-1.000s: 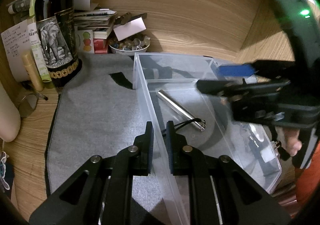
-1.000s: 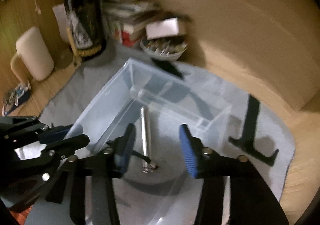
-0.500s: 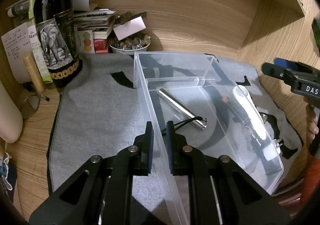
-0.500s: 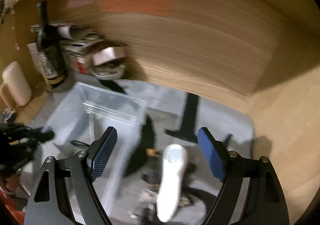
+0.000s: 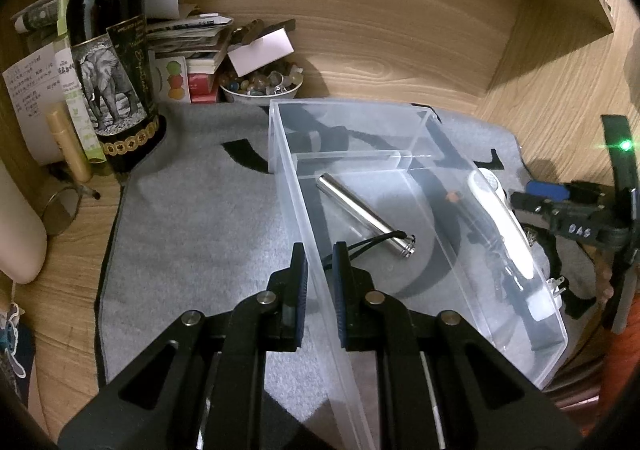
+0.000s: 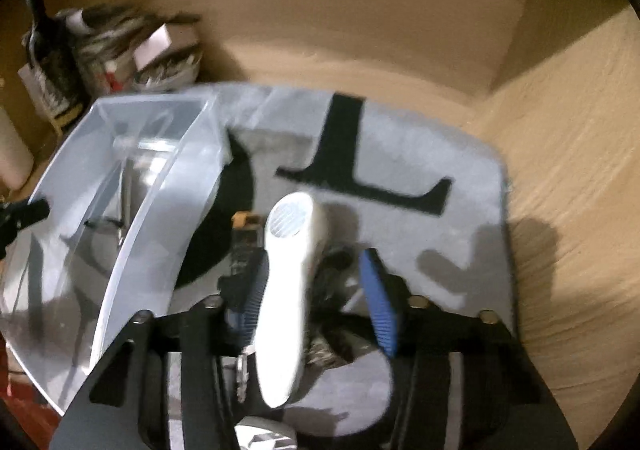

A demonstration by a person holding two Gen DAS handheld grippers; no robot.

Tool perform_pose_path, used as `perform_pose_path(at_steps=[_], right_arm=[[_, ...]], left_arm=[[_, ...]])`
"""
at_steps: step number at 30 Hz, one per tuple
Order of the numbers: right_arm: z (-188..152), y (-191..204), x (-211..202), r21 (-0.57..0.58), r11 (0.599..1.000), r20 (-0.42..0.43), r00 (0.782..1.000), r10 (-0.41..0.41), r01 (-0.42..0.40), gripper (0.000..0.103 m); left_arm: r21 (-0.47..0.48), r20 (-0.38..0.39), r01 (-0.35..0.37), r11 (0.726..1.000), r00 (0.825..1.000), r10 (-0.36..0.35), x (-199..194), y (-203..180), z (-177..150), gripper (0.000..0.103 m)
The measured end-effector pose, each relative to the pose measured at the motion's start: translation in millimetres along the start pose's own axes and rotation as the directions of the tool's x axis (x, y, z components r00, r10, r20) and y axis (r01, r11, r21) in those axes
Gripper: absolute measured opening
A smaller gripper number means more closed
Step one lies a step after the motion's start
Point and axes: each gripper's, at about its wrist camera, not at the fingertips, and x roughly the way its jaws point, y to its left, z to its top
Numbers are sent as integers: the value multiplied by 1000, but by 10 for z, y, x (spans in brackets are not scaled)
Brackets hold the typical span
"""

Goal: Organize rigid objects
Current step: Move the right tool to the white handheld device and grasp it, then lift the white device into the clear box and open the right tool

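Note:
A clear plastic box [image 5: 460, 177] [image 6: 168, 185] stands on a grey mat. A silver flashlight [image 5: 364, 215] with a black cord lies inside it. My left gripper [image 5: 319, 262] is shut on the box's left wall. A white handheld device [image 6: 290, 282] lies on the mat just right of the box, also seen through the box wall in the left wrist view [image 5: 502, 221]. My right gripper [image 6: 316, 290] is open with its blue pads either side of the white device, not closed on it; it also shows in the left wrist view [image 5: 560, 201].
A dark wine bottle [image 5: 108, 61], a stack of papers and booklets [image 5: 188, 37] and a bowl of small stones [image 5: 260, 83] stand at the back left. A black-and-orange tool [image 6: 242, 238] and small metal parts lie beside the white device. Wooden walls enclose the desk.
My right gripper left the space above the box, swung right and came down around the white device. My left gripper has stayed clamped on the box wall.

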Motion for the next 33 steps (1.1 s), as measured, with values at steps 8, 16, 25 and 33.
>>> perform_pose_path(at_steps=[8,16,25,33], right_arm=[[-34,111,286,-45,999,-77,997,18,-22,34],[40,139,515,-68,997,-127,992,14,-23,34],[132,163,710,-62,998,-153,988,21,-30,31],[61,207,350,-66,998,-47,999,3,-6,31]], left_arm=[[7,-10,2,1000,1000,-2,0,5,14,13],[5,-9,2,1000,1000,-2,3,12,12,13],[7,-6,-7,1000,1000,7,9,11,10,13],[12,-7,-16,1000,1000,16,20,-4,9,13]])
